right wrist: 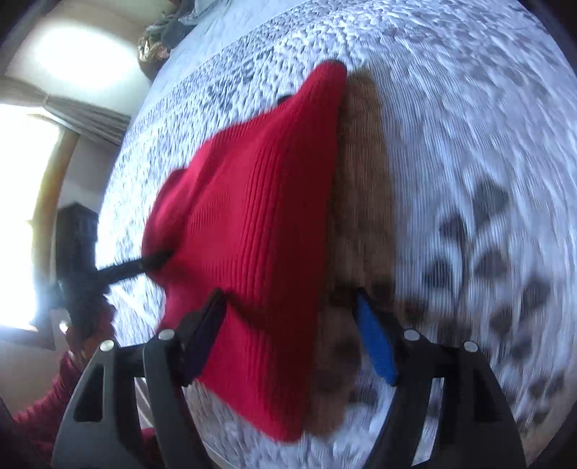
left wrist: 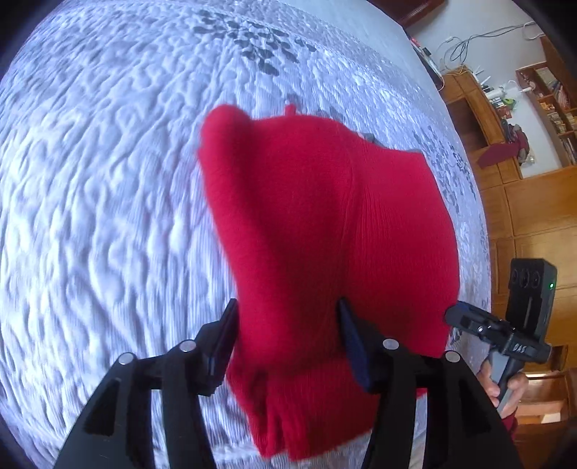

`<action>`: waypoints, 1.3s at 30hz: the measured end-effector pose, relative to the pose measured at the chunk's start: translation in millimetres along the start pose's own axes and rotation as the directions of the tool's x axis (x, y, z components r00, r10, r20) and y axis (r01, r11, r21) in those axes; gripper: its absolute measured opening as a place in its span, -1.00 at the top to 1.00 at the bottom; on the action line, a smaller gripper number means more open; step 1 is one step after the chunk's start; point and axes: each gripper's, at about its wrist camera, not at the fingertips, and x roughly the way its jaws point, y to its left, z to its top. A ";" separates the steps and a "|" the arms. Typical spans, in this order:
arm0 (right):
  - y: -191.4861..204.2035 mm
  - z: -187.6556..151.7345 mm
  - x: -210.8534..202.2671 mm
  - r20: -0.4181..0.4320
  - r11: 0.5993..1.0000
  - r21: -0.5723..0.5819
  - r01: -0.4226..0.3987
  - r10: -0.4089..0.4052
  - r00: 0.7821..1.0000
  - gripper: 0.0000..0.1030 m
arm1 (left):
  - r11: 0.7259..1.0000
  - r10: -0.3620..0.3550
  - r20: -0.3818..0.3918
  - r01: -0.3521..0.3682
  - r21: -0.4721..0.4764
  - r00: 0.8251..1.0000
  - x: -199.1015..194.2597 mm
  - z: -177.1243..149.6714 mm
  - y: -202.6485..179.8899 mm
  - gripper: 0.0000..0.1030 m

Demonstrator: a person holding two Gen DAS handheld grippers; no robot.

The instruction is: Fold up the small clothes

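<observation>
A red ribbed knit garment (left wrist: pixel 324 223) hangs bunched above the bed, blurred by motion. My left gripper (left wrist: pixel 286 306) is open, its fingers standing wide with the cloth loose between them and spilling past the right finger. My right gripper (right wrist: pixel 288 294) is open too. The garment (right wrist: pixel 252 223) lies against its left finger, and a gap shows before the blue pad (right wrist: pixel 375 342) of the right finger. The right gripper (left wrist: pixel 468 321) also shows at the garment's right edge. The left gripper (right wrist: pixel 155 258) reaches into the cloth's left side.
A white quilted bedspread (left wrist: pixel 108 180) with dark leaf prints (right wrist: pixel 479 234) lies under everything. Wooden shelves (left wrist: pixel 505 108) stand beyond the bed's right edge. A bright window (right wrist: pixel 21 180) and a heap of clothes (right wrist: pixel 169 21) are at the far left. A hand (left wrist: pixel 505 389) holds the right gripper's handle.
</observation>
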 end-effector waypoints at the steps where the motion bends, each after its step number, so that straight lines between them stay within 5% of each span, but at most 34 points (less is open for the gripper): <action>1: 3.9 -9.7 -0.9 -0.003 1.000 -0.012 0.025 -0.025 1.000 -0.39 | 1.000 0.001 0.004 -0.001 -0.005 1.000 -1.4 -4.2 0.8 -0.08; 7: 7.7 -55.8 4.7 -0.051 1.000 0.026 0.017 -0.016 0.999 -0.28 | 1.000 0.012 0.051 -0.012 -0.001 0.999 -21.8 -41.1 -9.9 -0.08; 9: 6.1 -62.3 8.5 -0.065 0.998 0.057 -0.002 0.006 0.998 0.61 | 0.997 0.062 0.079 -0.065 0.034 0.995 -20.8 -45.1 -21.1 -0.08; 10: 4.0 -63.3 9.0 -0.064 0.994 0.090 -0.056 0.062 0.996 0.67 | 0.995 0.092 0.074 -0.095 0.041 0.993 -18.4 -46.7 -23.5 -0.08; 15: 4.2 -66.8 -14.5 -0.035 0.998 0.058 -0.038 0.040 0.999 0.75 | 0.988 0.152 -0.023 -0.152 0.019 0.988 6.2 -59.1 -19.8 -0.07; 22: 0.5 -75.5 10.8 -0.069 0.997 0.064 0.037 -0.033 0.997 0.75 | 0.954 0.268 0.048 -0.272 0.123 0.962 14.7 -79.0 -34.5 -0.10; 25: 2.3 -78.8 8.9 -0.043 0.997 0.068 0.026 -0.023 0.999 0.71 | 0.957 0.257 0.048 -0.261 0.123 0.965 11.6 -80.4 -31.7 -0.10; 28: 3.2 -89.2 -6.6 0.001 0.997 0.076 0.017 -0.017 1.000 0.39 | 0.951 0.276 0.073 -0.283 0.122 0.958 -5.2 -88.1 -31.4 -0.11; 33: 22.2 -110.4 -36.5 0.090 0.981 0.043 0.191 -0.194 0.977 -0.52 | 0.934 0.329 0.141 -0.344 0.095 0.934 -34.8 -115.4 -32.2 -0.36; 36: 39.3 -126.6 -44.9 0.126 0.951 0.031 0.307 -0.309 0.943 -0.74 | 0.923 0.365 0.168 -0.380 0.065 0.916 -49.3 -127.4 -32.4 -0.42; 39: 47.1 -138.5 -47.9 0.134 0.934 0.030 0.356 -0.356 0.925 -0.74 | 0.907 0.404 0.189 -0.419 0.046 0.895 -60.4 -138.7 -34.9 -0.43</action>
